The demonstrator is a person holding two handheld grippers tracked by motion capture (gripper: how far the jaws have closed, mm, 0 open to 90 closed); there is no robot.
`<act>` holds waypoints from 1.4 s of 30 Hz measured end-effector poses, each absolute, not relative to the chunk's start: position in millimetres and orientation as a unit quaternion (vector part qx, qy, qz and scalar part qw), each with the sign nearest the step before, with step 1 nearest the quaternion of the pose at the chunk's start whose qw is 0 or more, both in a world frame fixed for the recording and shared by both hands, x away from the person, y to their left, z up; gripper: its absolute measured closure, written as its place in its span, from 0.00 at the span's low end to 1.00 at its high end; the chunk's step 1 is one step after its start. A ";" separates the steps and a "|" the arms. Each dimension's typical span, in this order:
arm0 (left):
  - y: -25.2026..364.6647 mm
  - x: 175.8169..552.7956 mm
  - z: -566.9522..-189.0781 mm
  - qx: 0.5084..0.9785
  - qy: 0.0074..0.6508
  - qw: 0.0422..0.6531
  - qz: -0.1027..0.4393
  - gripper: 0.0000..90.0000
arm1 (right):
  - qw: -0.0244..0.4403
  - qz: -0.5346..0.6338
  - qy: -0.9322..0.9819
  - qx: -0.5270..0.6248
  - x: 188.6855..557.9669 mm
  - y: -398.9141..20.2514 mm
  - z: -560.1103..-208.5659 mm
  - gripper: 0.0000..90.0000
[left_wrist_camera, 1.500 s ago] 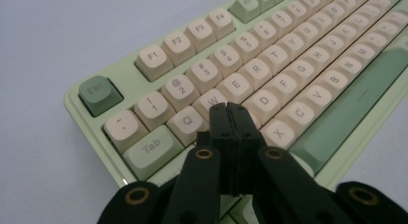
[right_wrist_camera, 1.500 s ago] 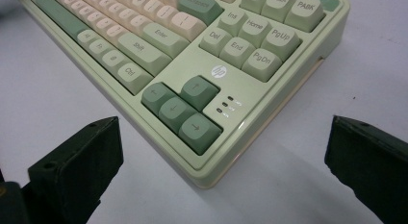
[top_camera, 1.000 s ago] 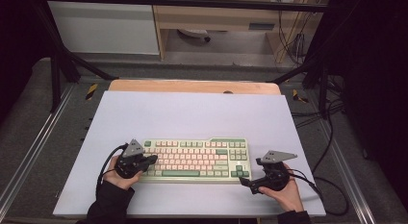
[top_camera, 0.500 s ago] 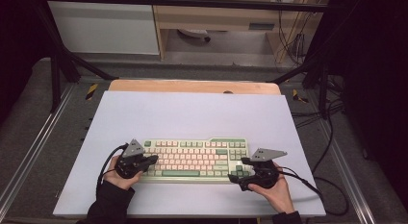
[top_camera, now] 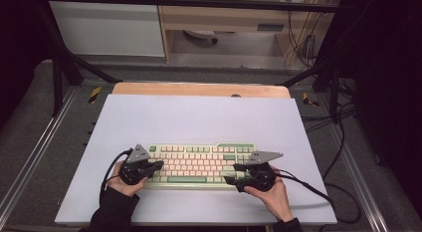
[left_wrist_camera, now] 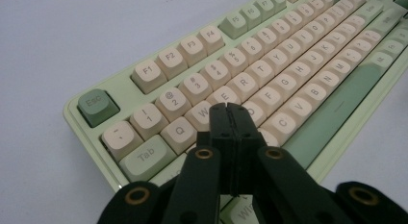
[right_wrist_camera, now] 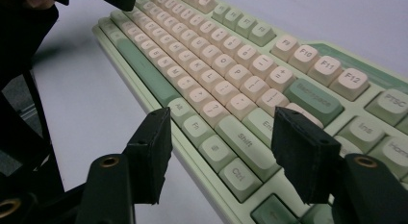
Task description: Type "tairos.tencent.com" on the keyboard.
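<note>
A white-topped table (top_camera: 199, 117) stands on grey floor (top_camera: 30, 137), a wooden cabinet (top_camera: 224, 18) behind.

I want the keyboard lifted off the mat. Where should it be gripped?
Probably by its short ends: the keyboard lies flat and long, so the open right gripper could close over the thin right edge from that side, the shut left gripper opening likewise.

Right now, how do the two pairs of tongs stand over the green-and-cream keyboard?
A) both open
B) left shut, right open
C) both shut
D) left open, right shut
B: the left tongs have their black tips pressed together above the green-and-cream keyboard, while the right tongs stand wide apart over its Shift end.
</note>
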State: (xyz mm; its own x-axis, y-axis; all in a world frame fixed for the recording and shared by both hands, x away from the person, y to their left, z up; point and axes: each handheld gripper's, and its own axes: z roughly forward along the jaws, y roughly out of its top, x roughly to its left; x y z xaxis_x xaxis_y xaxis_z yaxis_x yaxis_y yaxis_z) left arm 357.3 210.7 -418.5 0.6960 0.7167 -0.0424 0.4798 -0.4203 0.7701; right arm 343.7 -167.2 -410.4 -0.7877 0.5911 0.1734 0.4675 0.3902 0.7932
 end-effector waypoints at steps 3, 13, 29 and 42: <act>210.6 357.2 -418.5 0.830 0.360 0.400 0.148 1.00 | 0.064 0.448 0.833 0.319 344.7 -160.3 -410.4 0.54; 211.0 357.4 -418.2 0.830 0.359 0.401 0.148 1.00 | 0.069 0.443 0.836 0.315 353.5 -137.1 -407.2 0.72; 211.2 357.4 -417.9 0.830 0.358 0.401 0.148 1.00 | 0.072 0.443 0.837 0.314 368.3 -108.6 -408.5 0.93; 211.4 357.4 -417.3 0.829 0.358 0.403 0.148 1.00 | 0.069 0.435 0.836 0.327 385.8 -84.6 -418.3 1.00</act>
State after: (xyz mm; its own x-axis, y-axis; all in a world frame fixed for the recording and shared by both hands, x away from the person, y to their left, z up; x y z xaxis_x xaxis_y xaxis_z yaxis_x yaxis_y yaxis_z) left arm 357.4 211.4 -417.3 0.7000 0.7129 -0.0428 0.4740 -0.4190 0.7744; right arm 385.8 -84.6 -418.3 -0.7768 0.6067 0.1687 0.4866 0.4083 0.7724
